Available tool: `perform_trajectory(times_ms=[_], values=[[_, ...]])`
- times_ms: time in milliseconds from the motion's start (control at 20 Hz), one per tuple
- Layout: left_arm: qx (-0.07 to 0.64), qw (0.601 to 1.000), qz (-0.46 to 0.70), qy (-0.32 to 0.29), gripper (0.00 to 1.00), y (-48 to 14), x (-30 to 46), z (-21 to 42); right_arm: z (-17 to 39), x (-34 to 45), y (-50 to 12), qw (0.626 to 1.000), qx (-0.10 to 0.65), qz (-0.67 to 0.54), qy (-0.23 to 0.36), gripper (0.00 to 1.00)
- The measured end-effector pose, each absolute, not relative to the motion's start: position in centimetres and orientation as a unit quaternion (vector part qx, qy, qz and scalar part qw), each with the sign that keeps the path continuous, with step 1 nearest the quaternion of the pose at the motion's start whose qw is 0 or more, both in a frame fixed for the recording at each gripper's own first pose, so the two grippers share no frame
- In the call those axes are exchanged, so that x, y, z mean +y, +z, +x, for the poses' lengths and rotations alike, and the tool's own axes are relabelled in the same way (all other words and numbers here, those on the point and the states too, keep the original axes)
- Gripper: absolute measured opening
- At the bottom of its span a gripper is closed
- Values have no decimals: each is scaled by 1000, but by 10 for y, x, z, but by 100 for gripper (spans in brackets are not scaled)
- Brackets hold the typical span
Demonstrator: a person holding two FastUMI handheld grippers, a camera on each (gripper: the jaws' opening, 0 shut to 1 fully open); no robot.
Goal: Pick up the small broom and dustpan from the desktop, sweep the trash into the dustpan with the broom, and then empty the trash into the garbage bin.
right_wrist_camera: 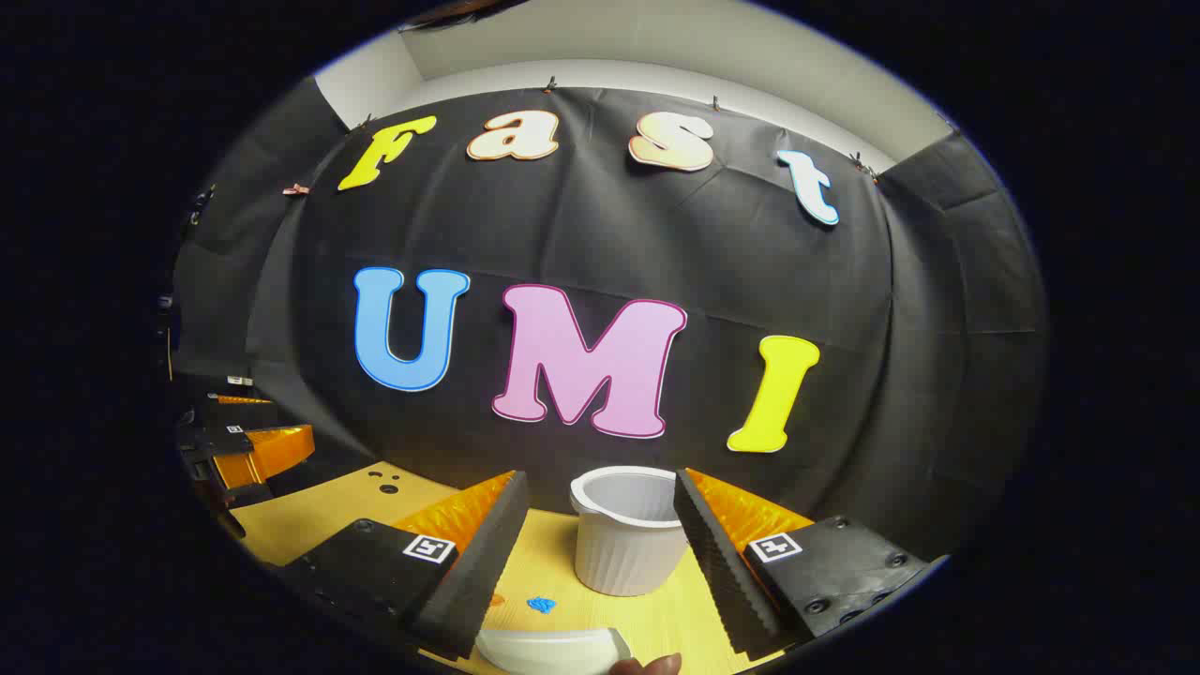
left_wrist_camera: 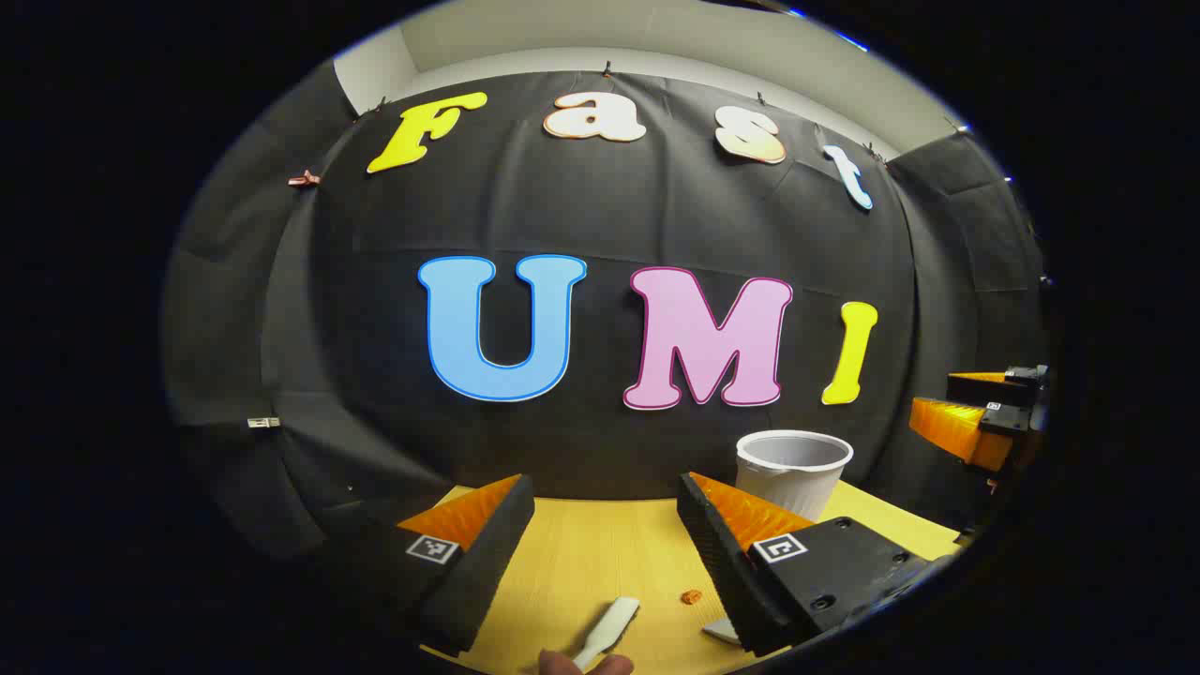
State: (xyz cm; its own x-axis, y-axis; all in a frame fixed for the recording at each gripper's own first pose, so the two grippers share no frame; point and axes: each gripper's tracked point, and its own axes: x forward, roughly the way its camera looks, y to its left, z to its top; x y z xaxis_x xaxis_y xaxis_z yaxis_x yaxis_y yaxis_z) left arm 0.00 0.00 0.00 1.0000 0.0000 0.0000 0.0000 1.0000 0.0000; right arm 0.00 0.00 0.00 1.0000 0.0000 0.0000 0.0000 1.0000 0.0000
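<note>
My left gripper (left_wrist_camera: 605, 487) stands open above the yellow desktop (left_wrist_camera: 581, 553). Below its gap lies a flat white handle (left_wrist_camera: 607, 630); whether it belongs to the broom or the dustpan is unclear. An orange scrap (left_wrist_camera: 692, 596) lies beside that handle. The white ribbed bin (left_wrist_camera: 795, 469) stands behind the right finger. My right gripper (right_wrist_camera: 600, 480) is open too, with the bin (right_wrist_camera: 626, 539) upright on the desk behind its gap. A white curved piece, seemingly the dustpan (right_wrist_camera: 553, 649), lies at the bottom, near a blue scrap (right_wrist_camera: 540, 605) and an orange scrap (right_wrist_camera: 495, 600).
The other gripper (left_wrist_camera: 975, 417) hangs at the far right of the left gripper view, and its counterpart (right_wrist_camera: 248, 441) at the far left of the right gripper view. A fingertip (right_wrist_camera: 647, 666) shows at the bottom edge. The black cloth wall closes the desk's back.
</note>
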Motion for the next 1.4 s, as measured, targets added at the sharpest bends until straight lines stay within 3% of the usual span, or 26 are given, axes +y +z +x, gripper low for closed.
perform_trajectory(times_ms=[750,1050,1400], values=[[4,1000,18,-18,98,-4,-17,-6,4,9,-17,999,22,-1,31,97],[16,999,25,-23,98,-20,-16,-3,-30,20,-94,983,167,-27,75,98],[35,999,19,-31,98,-40,-15,-6,-100,21,-233,922,368,-25,117,97]])
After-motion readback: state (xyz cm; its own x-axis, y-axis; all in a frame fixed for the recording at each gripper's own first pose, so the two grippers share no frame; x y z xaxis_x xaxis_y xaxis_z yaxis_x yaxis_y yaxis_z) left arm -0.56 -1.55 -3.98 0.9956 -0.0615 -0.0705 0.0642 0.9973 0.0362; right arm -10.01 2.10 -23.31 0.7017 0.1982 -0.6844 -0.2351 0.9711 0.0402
